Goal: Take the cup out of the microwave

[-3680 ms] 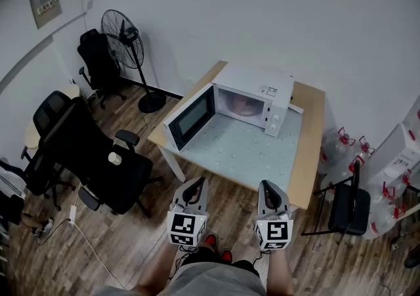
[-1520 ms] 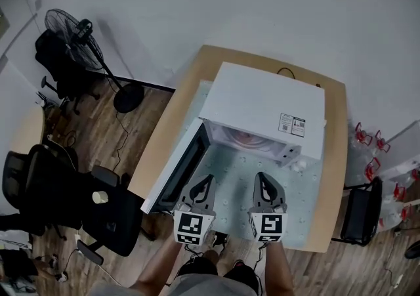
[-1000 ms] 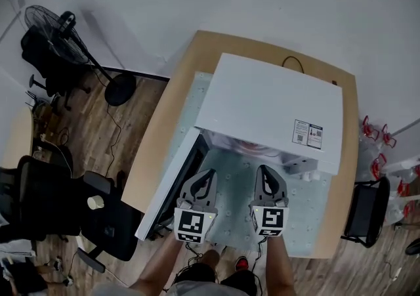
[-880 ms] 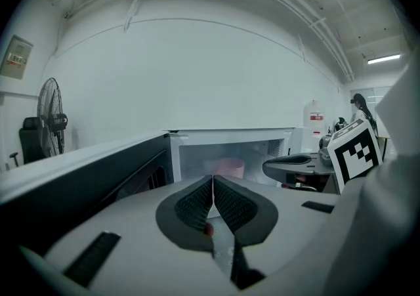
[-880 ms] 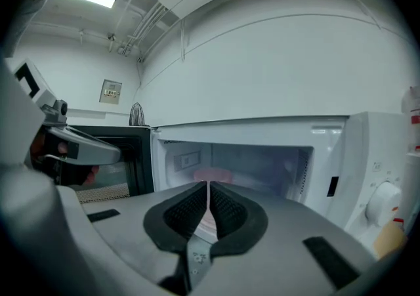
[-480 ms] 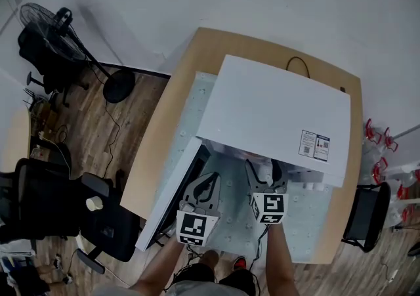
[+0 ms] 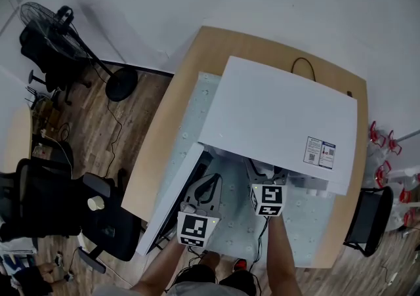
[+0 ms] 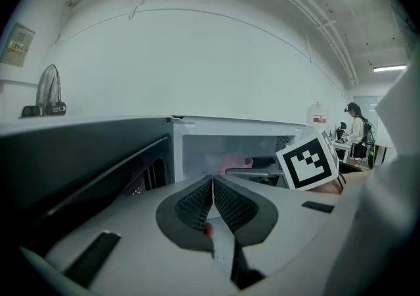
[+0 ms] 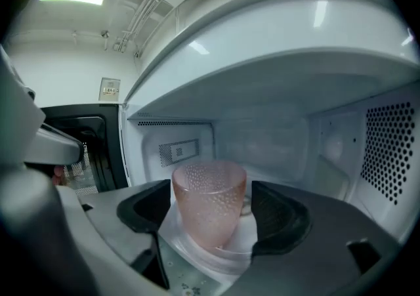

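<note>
**Cup framed but not yet gripped: watch for a tip or a snag**

Your right tongs (image 9: 213, 209) are inside the microwave (image 7: 282, 117). Their jaws have just been opening and now stand spread, with the pink dimpled cup (image 9: 209, 183) upright between them. Neither pad seems to press on it. The cup stands on the glass plate (image 9: 216, 258) on the oven floor.

If you close while off-centre, one pad will probably reach the cup first and push it over or slide it across the smooth plate. The wall narrows towards the base, so a light pinch may let it slip downward. Lift too high and the rim may knock the oven roof. Drag low and the tongs could scrape the plate.

Your left tongs (image 8: 212, 186) are pressed together and hold nothing. They hang outside the opening, near the open door (image 7: 172, 199). A bump there could swing the door towards your right arm.

From the head view, the microwave's top hides the cup and the tips of the right tongs. You cannot tell whether the cup holds liquid. Its base is partly cut off by the tongs, and little of the desk (image 7: 167, 137) shows in front of the oven.
</note>
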